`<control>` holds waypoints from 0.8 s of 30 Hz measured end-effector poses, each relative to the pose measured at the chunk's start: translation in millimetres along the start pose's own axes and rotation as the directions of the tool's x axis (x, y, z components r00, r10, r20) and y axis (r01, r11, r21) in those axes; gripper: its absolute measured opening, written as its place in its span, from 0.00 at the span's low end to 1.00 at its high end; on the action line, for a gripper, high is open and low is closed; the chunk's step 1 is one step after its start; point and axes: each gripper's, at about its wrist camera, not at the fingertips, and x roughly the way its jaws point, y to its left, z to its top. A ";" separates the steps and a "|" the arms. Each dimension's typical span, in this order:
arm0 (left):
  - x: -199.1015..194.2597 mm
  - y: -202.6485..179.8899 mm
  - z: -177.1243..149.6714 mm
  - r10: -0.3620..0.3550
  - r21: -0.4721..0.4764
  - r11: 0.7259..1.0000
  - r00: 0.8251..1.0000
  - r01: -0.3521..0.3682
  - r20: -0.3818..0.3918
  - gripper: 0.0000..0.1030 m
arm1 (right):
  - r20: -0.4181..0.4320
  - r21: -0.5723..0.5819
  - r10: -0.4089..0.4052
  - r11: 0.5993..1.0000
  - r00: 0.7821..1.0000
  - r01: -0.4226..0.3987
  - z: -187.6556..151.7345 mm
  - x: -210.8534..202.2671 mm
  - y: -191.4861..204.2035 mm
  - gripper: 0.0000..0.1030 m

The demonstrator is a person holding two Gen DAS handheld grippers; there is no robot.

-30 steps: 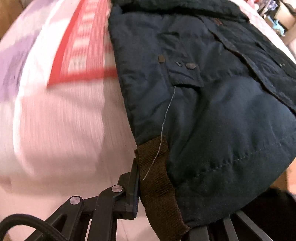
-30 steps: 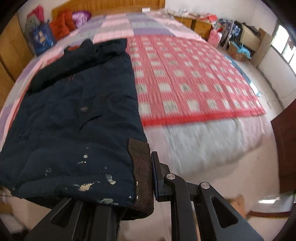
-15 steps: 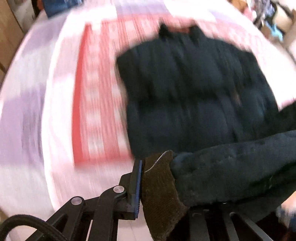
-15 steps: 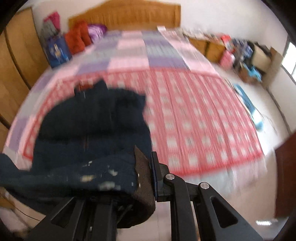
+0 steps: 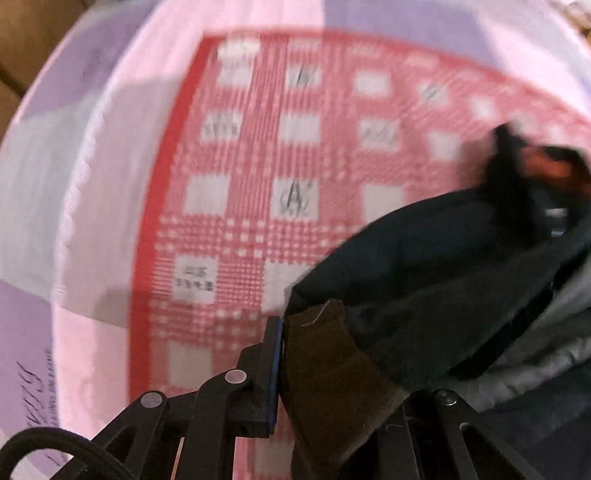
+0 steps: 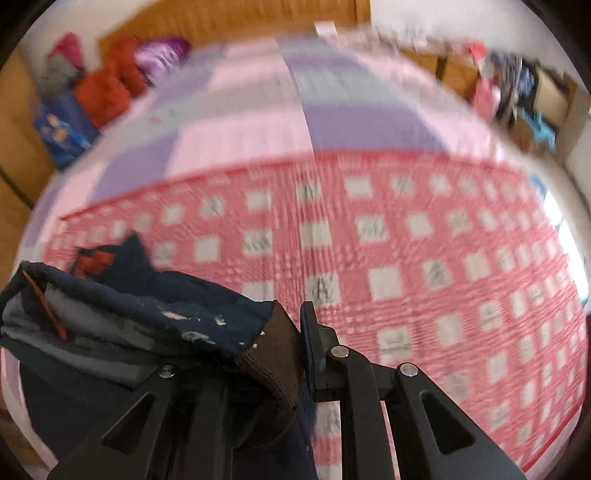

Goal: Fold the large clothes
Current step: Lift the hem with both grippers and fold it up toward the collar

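A dark navy padded jacket (image 5: 424,266) with brown knit hem bands lies on the bed, its lower part doubled over toward the collar so the grey lining (image 5: 535,354) shows. My left gripper (image 5: 332,369) is shut on the brown knit band (image 5: 325,362) at one hem corner. My right gripper (image 6: 273,354) is shut on the brown knit band (image 6: 277,350) at the other hem corner; the navy shell (image 6: 147,306) beside it has pale paint-like flecks. Both corners hang above the bed. Both views are motion-blurred.
The bed carries a red-and-white checked blanket (image 6: 406,240) over a pink and purple quilt (image 6: 258,110). A wooden headboard (image 6: 240,18), red and purple clothes (image 6: 122,77) and a blue bag (image 6: 62,125) are at the far end. Cluttered boxes (image 6: 535,96) stand at right.
Both grippers have lifted the jacket's hem off the bed and carried it forward over the jacket toward the collar. The jacket now lies doubled, lining showing. Both grips unchanged.
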 end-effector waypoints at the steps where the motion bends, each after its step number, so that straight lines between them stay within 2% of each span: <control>1: 10.7 -3.2 -1.9 0.005 -0.007 1.000 1.000 -0.005 -0.019 0.19 | -0.049 -0.001 -0.023 1.000 0.999 0.023 0.9 24.4 0.5 0.15; 3: 45.5 -11.1 0.1 0.013 -0.021 1.000 0.998 -0.014 -0.068 0.21 | -0.097 -0.027 -0.056 0.998 0.994 0.054 -0.8 58.5 1.9 0.16; 6: 61.6 -9.7 1.0 -0.006 -0.058 0.998 0.998 0.002 -0.070 0.24 | -0.130 0.009 -0.040 0.999 0.991 0.041 -5.8 85.1 -2.1 0.16; 8: 59.7 -5.5 1.4 -0.023 -0.060 0.998 0.997 0.019 -0.076 0.28 | -0.135 0.006 -0.026 1.000 0.990 0.027 -2.8 92.7 -5.4 0.21; 10: 50.2 2.6 1.5 -0.033 -0.051 0.998 0.997 0.030 -0.068 0.38 | -0.138 -0.014 -0.025 1.000 0.990 0.023 -0.4 89.5 -5.6 0.32; 11: 40.1 7.5 -0.2 -0.055 -0.041 0.998 0.997 0.053 -0.049 0.48 | -0.130 -0.041 -0.037 0.999 0.991 0.032 1.4 84.3 -5.1 0.37; 12: 28.6 12.2 -2.1 -0.084 -0.021 0.996 0.996 0.083 -0.030 0.60 | -0.110 -0.067 -0.050 0.997 0.993 0.043 2.2 74.8 -4.2 0.50; 13: 18.7 17.0 -3.5 -0.096 -0.007 0.995 0.995 0.096 -0.014 0.63 | -0.085 -0.097 -0.057 0.994 0.995 0.048 3.8 63.1 -7.3 0.67; 15: 1.0 26.7 -4.3 -0.154 0.005 0.988 0.988 0.154 0.008 0.68 | -0.062 -0.125 -0.041 0.992 0.997 0.033 8.6 46.0 -16.1 0.85; 17: -16.7 39.6 0.1 -0.271 -0.024 0.962 0.963 0.271 0.011 0.75 | -0.093 -0.114 0.049 0.992 0.994 -0.059 18.9 28.5 -28.4 0.88; 18: -24.3 42.2 2.7 -0.304 -0.033 0.952 0.952 0.305 0.024 0.79 | -0.105 -0.111 0.071 0.990 0.992 -0.082 22.9 23.4 -30.0 0.88; 20: -46.2 47.5 18.6 -0.389 -0.089 0.913 0.916 0.397 0.095 0.83 | -0.121 -0.076 0.180 0.979 0.976 -0.190 31.2 6.6 -35.8 0.88; 21: -52.6 58.5 24.3 -0.442 -0.149 0.876 0.886 0.460 0.138 0.85 | -0.144 -0.043 0.239 0.968 0.960 -0.248 33.1 2.9 -38.3 0.89; 22: -53.8 66.8 27.9 -0.461 -0.191 0.853 0.872 0.487 0.165 0.85 | -0.182 -0.043 0.228 0.970 0.956 -0.240 36.9 2.7 -36.4 0.94; 23: -56.6 71.9 32.4 -0.473 -0.239 0.827 0.860 0.508 0.192 0.85 | -0.197 -0.145 0.067 0.985 0.978 -0.097 38.6 2.4 -26.2 0.96; 24: -58.1 68.7 35.9 -0.466 -0.255 0.825 0.862 0.505 0.199 0.85 | -0.167 -0.295 -0.104 0.954 0.980 0.051 35.9 1.8 -9.1 0.97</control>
